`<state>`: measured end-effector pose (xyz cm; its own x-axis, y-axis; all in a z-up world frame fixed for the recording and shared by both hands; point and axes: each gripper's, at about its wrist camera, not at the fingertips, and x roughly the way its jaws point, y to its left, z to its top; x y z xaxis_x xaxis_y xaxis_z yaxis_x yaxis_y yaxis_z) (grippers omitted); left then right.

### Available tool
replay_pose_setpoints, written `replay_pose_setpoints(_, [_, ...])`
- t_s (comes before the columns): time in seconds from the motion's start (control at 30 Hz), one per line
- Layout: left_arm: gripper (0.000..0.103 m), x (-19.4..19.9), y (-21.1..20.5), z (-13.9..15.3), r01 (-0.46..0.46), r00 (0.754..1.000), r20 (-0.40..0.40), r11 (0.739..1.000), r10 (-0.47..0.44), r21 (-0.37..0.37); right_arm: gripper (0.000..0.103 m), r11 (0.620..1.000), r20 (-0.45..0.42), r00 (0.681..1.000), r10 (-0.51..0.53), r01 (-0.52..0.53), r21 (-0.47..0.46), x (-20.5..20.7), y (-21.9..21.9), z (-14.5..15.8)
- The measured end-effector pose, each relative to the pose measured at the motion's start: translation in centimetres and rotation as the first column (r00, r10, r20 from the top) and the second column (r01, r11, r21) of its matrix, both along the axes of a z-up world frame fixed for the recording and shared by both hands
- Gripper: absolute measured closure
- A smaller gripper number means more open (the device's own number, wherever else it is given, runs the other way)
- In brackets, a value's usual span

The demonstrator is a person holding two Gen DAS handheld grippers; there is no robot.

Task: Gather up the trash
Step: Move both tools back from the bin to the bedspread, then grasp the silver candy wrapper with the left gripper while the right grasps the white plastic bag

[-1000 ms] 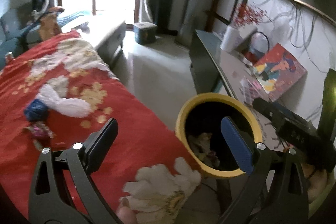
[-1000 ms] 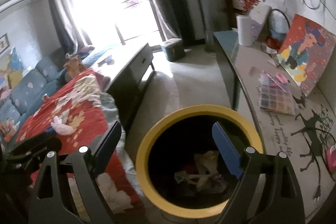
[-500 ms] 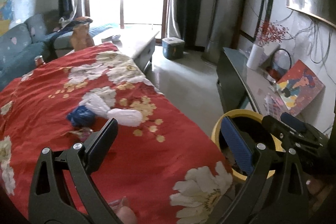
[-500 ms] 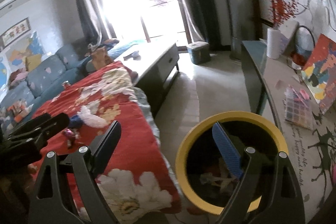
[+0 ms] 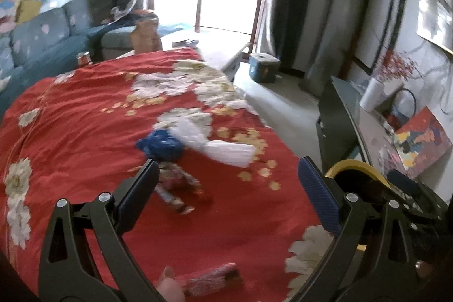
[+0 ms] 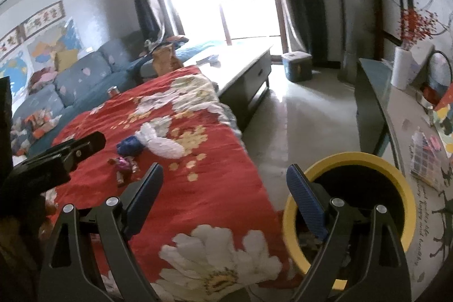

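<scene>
A red flowered cloth (image 5: pixel 85 132) covers the table. On it lie a crumpled blue wrapper (image 5: pixel 161 145), a white plastic bag (image 5: pixel 223 150) and a pink shiny wrapper (image 5: pixel 177 186). They also show in the right wrist view: blue wrapper (image 6: pixel 130 145), white bag (image 6: pixel 162 142), pink wrapper (image 6: pixel 124 164). Another wrapper (image 5: pixel 212 279) lies at the near edge. My left gripper (image 5: pixel 226 188) is open and empty, just short of the pink wrapper. My right gripper (image 6: pixel 223 188) is open and empty, between the cloth and the yellow-rimmed bin (image 6: pixel 405 188), which holds trash.
The bin (image 5: pixel 356 169) stands at the table's right end on the floor. A long side table (image 6: pixel 402 115) with a painting, paper roll and bead tray runs along the right wall. A blue sofa (image 6: pixel 85 72) is far left, a low cabinet (image 6: pixel 243 70) and a small box (image 6: pixel 297 65) beyond.
Both grippers have swung left, away from the bin and towards the cloth. The wrappers are now closer to the left gripper. Both stay open.
</scene>
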<state>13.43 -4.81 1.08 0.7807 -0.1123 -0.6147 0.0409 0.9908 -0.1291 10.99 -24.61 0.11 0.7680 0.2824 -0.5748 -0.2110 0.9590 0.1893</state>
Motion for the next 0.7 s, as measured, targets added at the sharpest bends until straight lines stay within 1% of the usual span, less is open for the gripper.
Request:
replay_pose_setpoints(0.23, [0.013, 0.7, 4.9, -1.1, -0.103, 0.994, -0.039, 0.994, 0.102, -0.037, 0.017, 0.997, -0.022, 0.997, 0.069, -0.070, -0.015, 1.0, 3.1, -0.7])
replay_pose_setpoints(0.37, [0.013, 1.1, 7.9, -2.1, -0.161, 0.985, -0.074, 0.985, 0.156, -0.066, 0.017, 0.994, -0.035, 0.994, 0.100, -0.101, -0.030, 1.9, 4.6, -1.3])
replay_pose_setpoints(0.53, [0.013, 1.7, 10.6, -3.6, -0.205, 0.974, -0.120, 0.973, 0.192, -0.107, 0.017, 0.989, -0.054, 0.989, 0.137, -0.139, -0.042, 3.1, 6.5, -2.1])
replay_pose_setpoints(0.57, [0.014, 1.9, 11.1, -3.9, -0.213, 0.971, -0.132, 0.970, 0.197, -0.119, 0.017, 0.989, -0.060, 0.988, 0.140, -0.143, -0.044, 3.4, 6.8, -2.2])
replay_pose_setpoints(0.7, [0.022, 2.4, 12.7, -5.3, -0.227, 0.965, -0.174, 0.960, 0.198, -0.166, 0.017, 0.986, -0.078, 0.985, 0.156, -0.160, -0.051, 4.9, 8.0, -2.9])
